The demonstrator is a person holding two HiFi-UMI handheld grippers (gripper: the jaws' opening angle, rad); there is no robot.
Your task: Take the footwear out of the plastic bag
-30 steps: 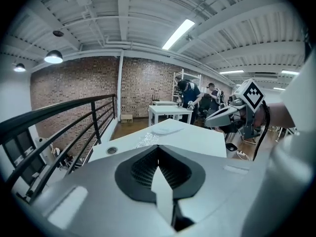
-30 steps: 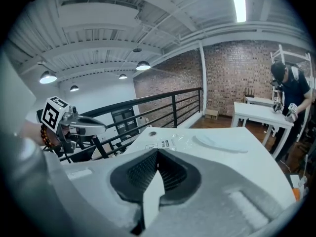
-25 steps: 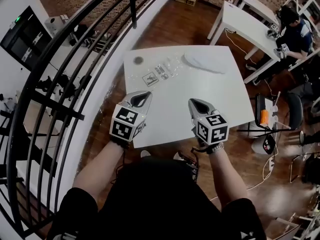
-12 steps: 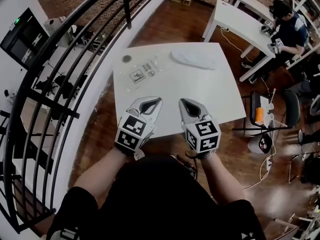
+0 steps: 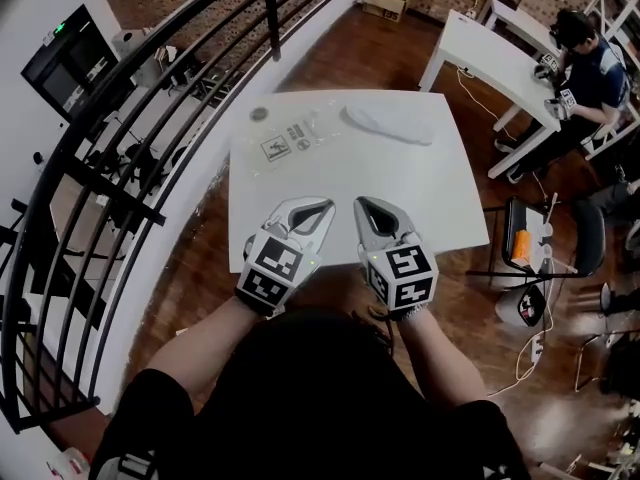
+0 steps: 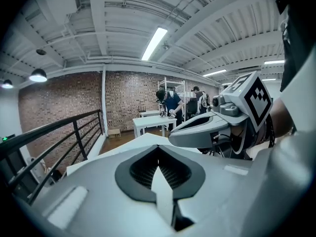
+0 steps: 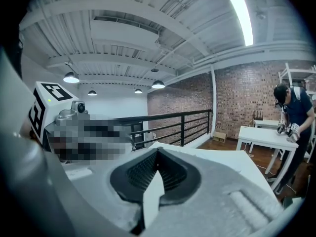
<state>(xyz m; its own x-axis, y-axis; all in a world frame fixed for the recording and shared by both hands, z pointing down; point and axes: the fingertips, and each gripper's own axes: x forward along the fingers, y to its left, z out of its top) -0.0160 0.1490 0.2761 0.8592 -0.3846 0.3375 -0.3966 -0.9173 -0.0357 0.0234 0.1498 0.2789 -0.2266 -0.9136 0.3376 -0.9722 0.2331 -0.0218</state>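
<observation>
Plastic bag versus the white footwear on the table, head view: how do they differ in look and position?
The plastic bag is clear with dark printed labels; the footwear is plain opaque white. The bag lies flat and crumpled with a ragged outline; the footwear is a smooth long oval. The bag sits toward the far-left corner of the table, the footwear toward the far right. Both rest on the table's far side, side by side.
</observation>
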